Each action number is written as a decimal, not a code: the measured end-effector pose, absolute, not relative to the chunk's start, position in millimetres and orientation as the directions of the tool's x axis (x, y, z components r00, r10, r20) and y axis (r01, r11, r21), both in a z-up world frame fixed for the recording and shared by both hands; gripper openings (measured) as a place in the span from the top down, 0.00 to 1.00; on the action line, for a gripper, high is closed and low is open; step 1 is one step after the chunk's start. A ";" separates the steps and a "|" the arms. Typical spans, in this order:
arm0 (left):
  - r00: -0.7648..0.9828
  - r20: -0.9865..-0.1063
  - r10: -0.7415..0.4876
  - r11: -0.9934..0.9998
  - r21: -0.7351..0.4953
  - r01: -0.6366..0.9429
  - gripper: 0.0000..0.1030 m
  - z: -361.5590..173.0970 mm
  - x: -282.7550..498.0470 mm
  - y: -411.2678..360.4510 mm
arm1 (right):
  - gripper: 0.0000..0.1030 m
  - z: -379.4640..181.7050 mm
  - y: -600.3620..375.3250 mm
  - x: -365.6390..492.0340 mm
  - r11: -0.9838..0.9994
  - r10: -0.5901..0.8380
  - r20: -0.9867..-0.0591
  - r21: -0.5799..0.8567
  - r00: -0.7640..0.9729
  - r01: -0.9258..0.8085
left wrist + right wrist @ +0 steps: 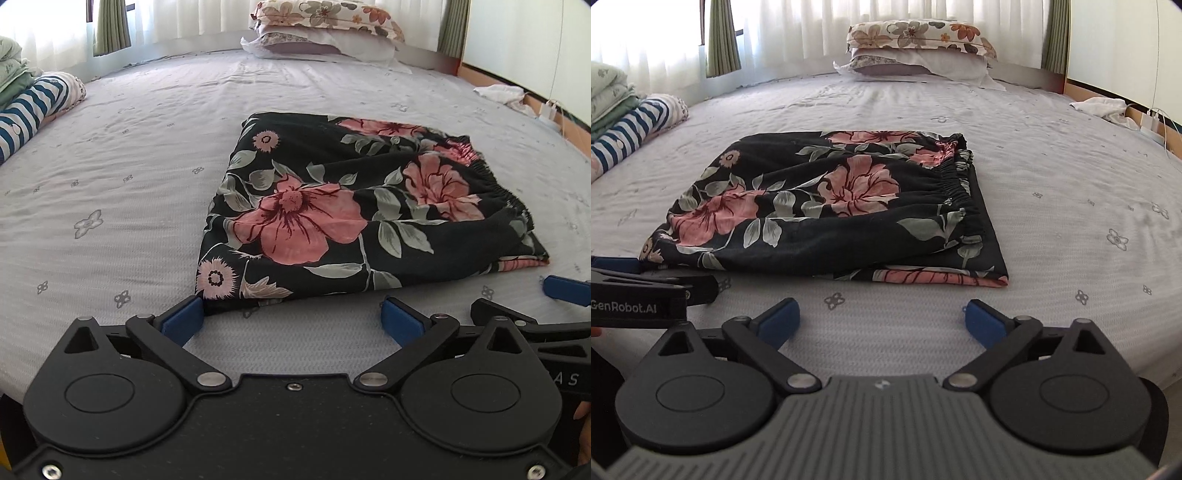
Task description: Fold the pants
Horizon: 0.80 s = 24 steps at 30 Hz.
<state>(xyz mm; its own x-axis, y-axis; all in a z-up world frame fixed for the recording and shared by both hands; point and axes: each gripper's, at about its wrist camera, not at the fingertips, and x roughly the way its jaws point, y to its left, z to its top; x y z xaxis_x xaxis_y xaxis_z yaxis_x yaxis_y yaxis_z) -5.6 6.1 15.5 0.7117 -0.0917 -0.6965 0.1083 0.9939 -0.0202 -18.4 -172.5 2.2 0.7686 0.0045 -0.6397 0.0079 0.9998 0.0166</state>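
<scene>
Black pants with pink flowers [351, 206] lie folded into a compact rectangle on the bed, elastic waistband toward the right. In the right wrist view the same pants [827, 206] sit ahead and to the left. My left gripper [291, 317] is open just short of the pants' near edge; its left pad [183, 317] is next to the near-left corner, and I cannot tell whether it touches. My right gripper [881, 319] is open over bare sheet, a little short of the pants, nothing between its fingers. Each gripper shows at the edge of the other's view.
The bed sheet [110, 206] is pale grey with small flower prints. Stacked pillows [325, 33] lie at the head. Folded striped and green bedding [33, 107] sits at the left edge. A white cloth [502, 94] and a charger lie at the right edge.
</scene>
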 end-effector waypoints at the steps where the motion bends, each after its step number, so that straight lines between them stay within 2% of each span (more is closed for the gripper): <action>1: 0.713 -0.696 -0.085 0.994 -0.015 0.104 0.00 15.0 -5.3 5.3 | 0.00 1.6 -172.2 -18.0 1.000 0.004 -0.640 0.017 0.768 0.009; 24: 0.708 -0.702 -0.073 0.996 -0.013 0.090 0.00 12.0 -2.2 6.3 | 0.00 -4.0 -173.6 -14.7 0.999 0.005 -0.650 0.029 0.760 0.018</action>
